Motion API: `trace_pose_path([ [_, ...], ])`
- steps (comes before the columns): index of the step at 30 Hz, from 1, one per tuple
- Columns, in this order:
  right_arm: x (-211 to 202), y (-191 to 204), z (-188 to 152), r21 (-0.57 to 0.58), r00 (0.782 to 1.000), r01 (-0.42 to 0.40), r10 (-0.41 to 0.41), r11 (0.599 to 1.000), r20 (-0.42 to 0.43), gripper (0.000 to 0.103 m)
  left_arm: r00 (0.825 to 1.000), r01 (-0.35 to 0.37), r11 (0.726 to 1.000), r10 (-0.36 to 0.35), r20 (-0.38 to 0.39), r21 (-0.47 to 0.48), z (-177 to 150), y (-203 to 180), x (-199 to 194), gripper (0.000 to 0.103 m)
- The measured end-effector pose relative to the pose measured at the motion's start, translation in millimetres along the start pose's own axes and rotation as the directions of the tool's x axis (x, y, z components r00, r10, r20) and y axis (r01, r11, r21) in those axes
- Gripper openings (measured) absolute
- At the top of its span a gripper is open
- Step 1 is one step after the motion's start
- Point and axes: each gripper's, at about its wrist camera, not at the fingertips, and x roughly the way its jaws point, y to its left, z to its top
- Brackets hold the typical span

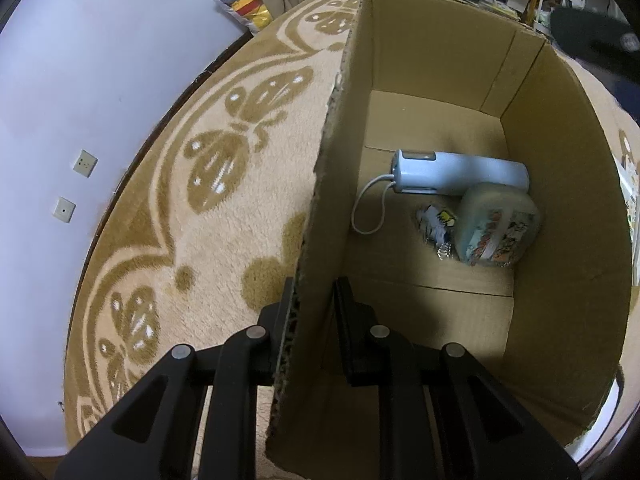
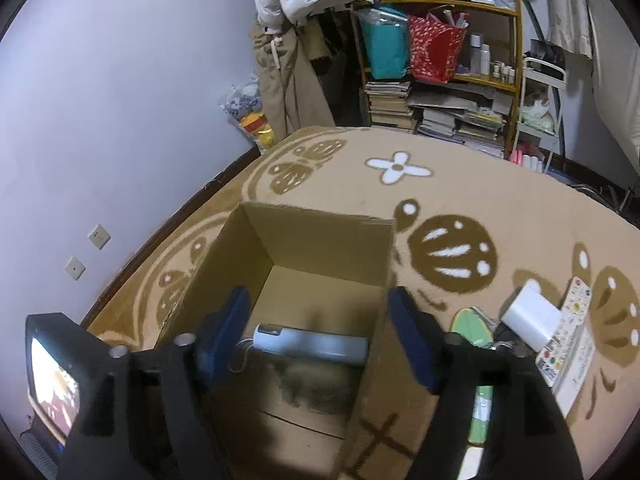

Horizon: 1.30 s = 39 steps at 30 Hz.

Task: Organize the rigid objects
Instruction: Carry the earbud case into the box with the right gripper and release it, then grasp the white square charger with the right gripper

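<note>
An open cardboard box [image 1: 560,208] [image 2: 320,236] stands on a patterned rug. Inside lie a light-blue cylindrical device [image 1: 460,172] [image 2: 312,344] with a white cord, a small crumpled wrapper [image 1: 436,224] and a translucent rounded case [image 1: 496,228] with colourful print. In the right wrist view that case [image 2: 316,384] looks blurred. My left gripper [image 1: 316,300] straddles the box's left wall, one finger outside and one inside, shut on it. My right gripper [image 2: 320,332] hangs open above the box with nothing between its blue pads [image 2: 228,328].
On the rug right of the box lie a white block [image 2: 532,316], a green round item [image 2: 476,324] and a printed flat pack [image 2: 568,344]. A crowded shelf [image 2: 440,80] with book stacks stands behind. The wall [image 2: 100,100] runs along the left.
</note>
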Motion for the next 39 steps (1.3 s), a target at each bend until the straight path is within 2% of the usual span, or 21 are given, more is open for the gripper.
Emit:
trace_pose_path([
  [4,-6,-17,-1,0.021,0.999,0.051,-0.051,0.998,0.002,0.090,1.000,0.003,1.000,-0.003,-0.001,-0.003,0,0,-1,0.017],
  [7,-5,-35,-7,0.034,0.993,0.116,-0.115,0.993,-0.029,0.090,1.000,0.002,1.000,-0.002,-0.001,-0.001,1,0,-2,0.017],
  [11,-3,-59,-21,0.068,0.985,0.160,-0.155,0.985,-0.074,0.090,1.000,0.006,1.000,-0.006,-0.001,-0.001,1,-1,-2,0.017],
  [19,0,-96,-60,0.141,0.970,0.190,-0.164,0.972,-0.177,0.090,1.000,-0.001,1.000,0.001,0.001,0.004,1,-3,-5,0.017],
  [28,-2,-122,-91,0.215,0.954,0.225,-0.170,0.950,-0.247,0.090,1.000,0.010,1.000,-0.011,-0.006,-0.015,2,0,-5,0.017],
  [30,2,-125,-100,0.229,0.947,0.228,-0.161,0.946,-0.278,0.089,1.000,0.010,1.000,-0.010,-0.006,-0.015,2,0,-5,0.017],
  [32,6,-128,-108,0.248,0.938,0.231,-0.147,0.941,-0.315,0.080,1.000,0.006,1.000,-0.006,-0.006,-0.012,2,0,-4,0.017],
  [34,10,-128,-114,0.254,0.932,0.229,-0.136,0.940,-0.336,0.079,1.000,0.003,1.000,-0.003,-0.005,-0.009,1,0,-4,0.017],
  [36,15,-125,-119,0.234,0.921,0.253,-0.159,0.939,-0.357,0.078,1.000,0.004,1.000,-0.004,-0.005,-0.011,0,0,-4,0.017],
  [39,21,-123,-124,0.209,0.900,0.288,-0.190,0.935,-0.392,0.064,1.000,0.005,1.000,-0.006,-0.005,-0.012,0,0,-4,0.017],
])
